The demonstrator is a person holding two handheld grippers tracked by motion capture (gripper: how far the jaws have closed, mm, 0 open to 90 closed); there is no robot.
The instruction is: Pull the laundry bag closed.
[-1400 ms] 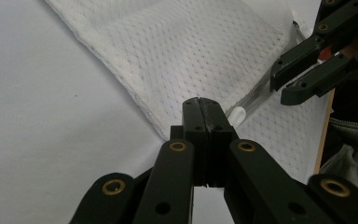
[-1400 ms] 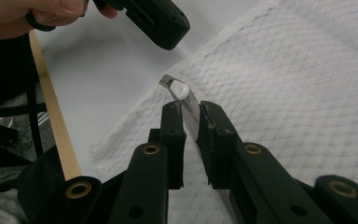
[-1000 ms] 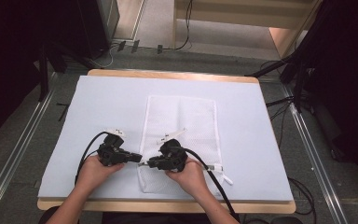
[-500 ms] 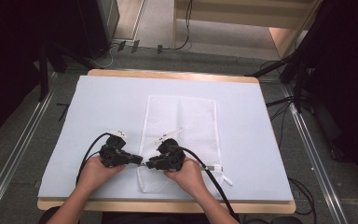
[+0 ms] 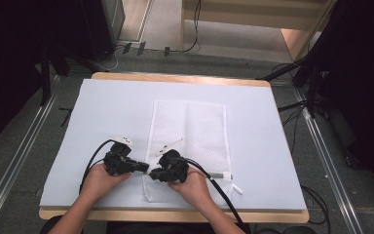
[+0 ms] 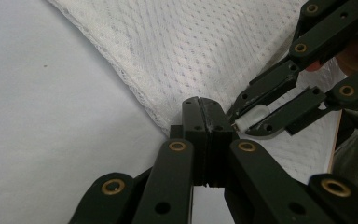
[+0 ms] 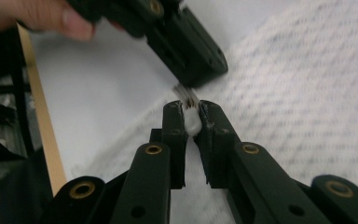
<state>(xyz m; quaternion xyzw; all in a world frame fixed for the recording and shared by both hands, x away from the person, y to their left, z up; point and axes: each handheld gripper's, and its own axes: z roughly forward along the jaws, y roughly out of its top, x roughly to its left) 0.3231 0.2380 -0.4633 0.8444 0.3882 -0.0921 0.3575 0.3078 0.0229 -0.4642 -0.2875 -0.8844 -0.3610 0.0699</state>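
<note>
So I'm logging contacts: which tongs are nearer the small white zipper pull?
Right. The right tongs are clamped on the white pull; the left tongs sit shut just beside it.

The counter [image 5: 126,112] is evenly lit from above; surroundings are left dark. The right gripper view is blurred.

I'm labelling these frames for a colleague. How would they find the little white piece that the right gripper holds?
Start at the white mesh bag on the pale blue mat and follow its left edge to the near corner. There the right gripper pinches a small white tab, smooth where the bag is netted.
</note>
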